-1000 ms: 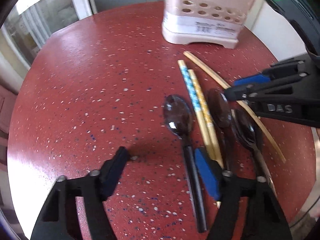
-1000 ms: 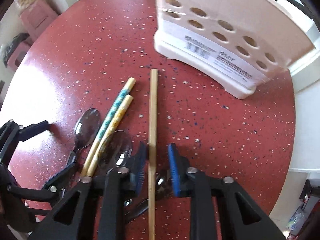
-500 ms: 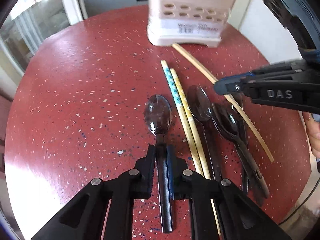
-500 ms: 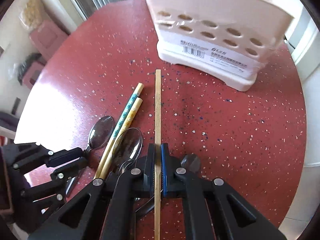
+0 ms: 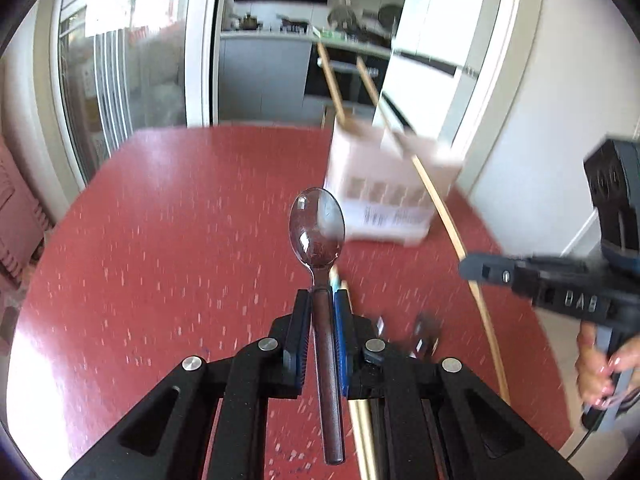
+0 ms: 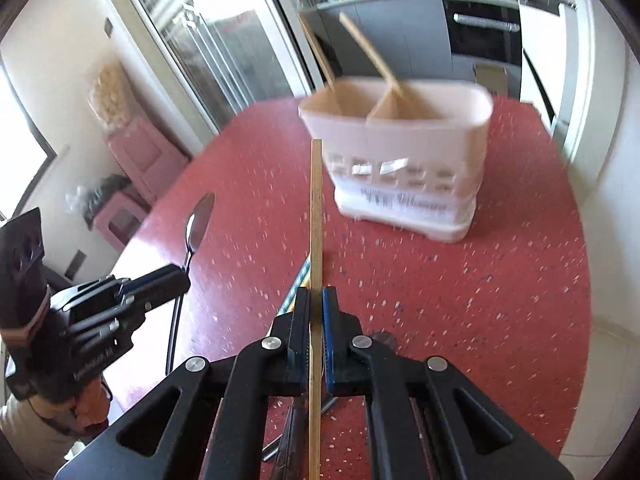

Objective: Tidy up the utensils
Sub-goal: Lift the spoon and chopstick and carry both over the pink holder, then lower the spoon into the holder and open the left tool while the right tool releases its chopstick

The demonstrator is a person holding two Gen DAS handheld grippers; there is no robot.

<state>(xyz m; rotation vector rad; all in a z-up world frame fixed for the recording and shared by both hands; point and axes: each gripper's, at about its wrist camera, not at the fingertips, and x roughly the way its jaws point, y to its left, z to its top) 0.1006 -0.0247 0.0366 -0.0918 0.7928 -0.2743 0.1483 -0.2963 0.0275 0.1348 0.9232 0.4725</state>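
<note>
Left tongs (image 5: 321, 312) clench a dark-handled spoon (image 5: 318, 228) held above the red tabletop (image 5: 160, 240), short of the pale caddy (image 6: 400, 152). Right tongs (image 6: 316, 308) grip a bamboo chopstick (image 6: 316, 208) pointing toward that caddy, whose two compartments each hold one wooden stick (image 6: 372, 54).

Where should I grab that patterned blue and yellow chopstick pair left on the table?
Only part of the patterned chopstick pair shows, lying flat on the red table beside the right gripper. Probably come from above and pinch across both sticks on the exposed stretch; they are thin, so fingers straddling the pair should close well.
</note>
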